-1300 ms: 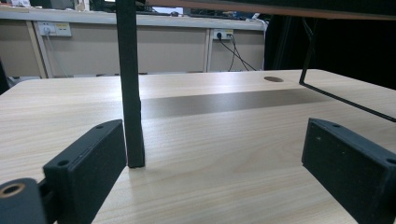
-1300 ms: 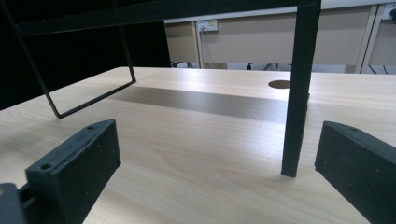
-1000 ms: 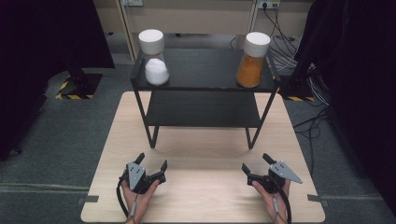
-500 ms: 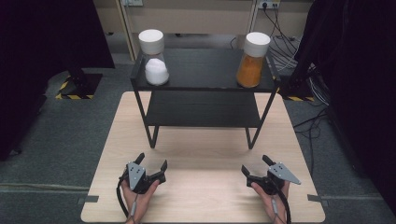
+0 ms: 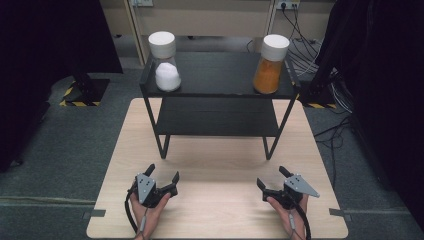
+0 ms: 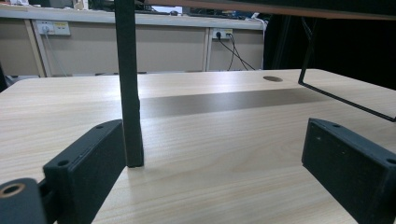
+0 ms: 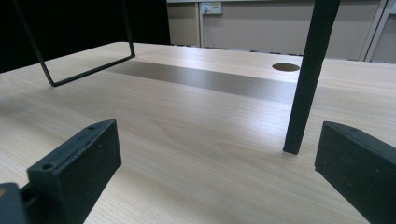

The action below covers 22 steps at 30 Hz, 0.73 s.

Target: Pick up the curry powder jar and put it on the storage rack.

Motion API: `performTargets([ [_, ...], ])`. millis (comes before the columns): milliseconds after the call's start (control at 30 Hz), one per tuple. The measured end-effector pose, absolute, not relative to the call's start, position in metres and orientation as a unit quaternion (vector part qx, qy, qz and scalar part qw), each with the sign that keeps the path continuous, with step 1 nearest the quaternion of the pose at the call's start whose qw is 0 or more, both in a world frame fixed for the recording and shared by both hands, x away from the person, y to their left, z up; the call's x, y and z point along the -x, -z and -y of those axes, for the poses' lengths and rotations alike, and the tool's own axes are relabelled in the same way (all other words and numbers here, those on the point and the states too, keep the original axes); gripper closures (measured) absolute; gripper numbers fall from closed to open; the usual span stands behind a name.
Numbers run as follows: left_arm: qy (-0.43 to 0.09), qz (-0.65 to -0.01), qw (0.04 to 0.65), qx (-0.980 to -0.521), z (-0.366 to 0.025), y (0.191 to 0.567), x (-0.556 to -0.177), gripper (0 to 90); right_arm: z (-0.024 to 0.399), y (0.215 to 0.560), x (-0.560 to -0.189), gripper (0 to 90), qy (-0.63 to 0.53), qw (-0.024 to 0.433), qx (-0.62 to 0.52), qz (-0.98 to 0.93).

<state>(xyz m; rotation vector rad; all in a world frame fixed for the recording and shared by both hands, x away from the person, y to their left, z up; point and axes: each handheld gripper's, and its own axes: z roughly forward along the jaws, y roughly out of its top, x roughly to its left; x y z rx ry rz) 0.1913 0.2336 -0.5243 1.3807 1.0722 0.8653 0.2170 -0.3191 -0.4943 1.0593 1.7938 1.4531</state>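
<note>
Jars stood on the rack's (image 5: 215,75) top shelf, well apart: white jar (image 5: 165,62) left, orange jar (image 5: 270,65) right. Both looked rigid, smooth, probably slippery; best gripped around the body below the lid. Left gripper (image 5: 162,174) and right gripper (image 5: 271,177) rested gaping on the worktop (image 5: 215,165).

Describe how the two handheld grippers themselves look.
The left gripper and right gripper are black, each with two blocky jaws showing small screw holes. A grey three-cornered plate tops each. A black cable trails back from each along the person's hand. No sleeves are visible.
</note>
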Motion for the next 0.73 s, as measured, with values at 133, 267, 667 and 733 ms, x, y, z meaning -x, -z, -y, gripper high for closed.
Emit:
performTargets([
  [133, -0.366, -0.456, 0.561, -0.586, -0.2337, 0.5240, -0.1915, 5.9, 0.3202, 0.4950, -0.2168, 0.8, -0.550, 0.294, -0.399, -0.672],
  [267, -0.366, -0.457, 0.561, -0.586, -0.2338, 0.5240, -0.1916, 5.9, 0.3205, 0.4958, -0.2164, 0.8, -0.551, 0.295, -0.399, -0.670],
  [667, -0.364, -0.457, 0.560, -0.588, -0.2339, 0.5232, -0.1921, 5.9, 0.3210, 0.4966, -0.2157, 0.9, -0.553, 0.296, -0.398, -0.669],
  [733, -0.364, -0.457, 0.559, -0.589, -0.2338, 0.5228, -0.1924, 6.0, 0.3214, 0.4966, -0.2160, 0.8, -0.553, 0.295, -0.398, -0.669],
])
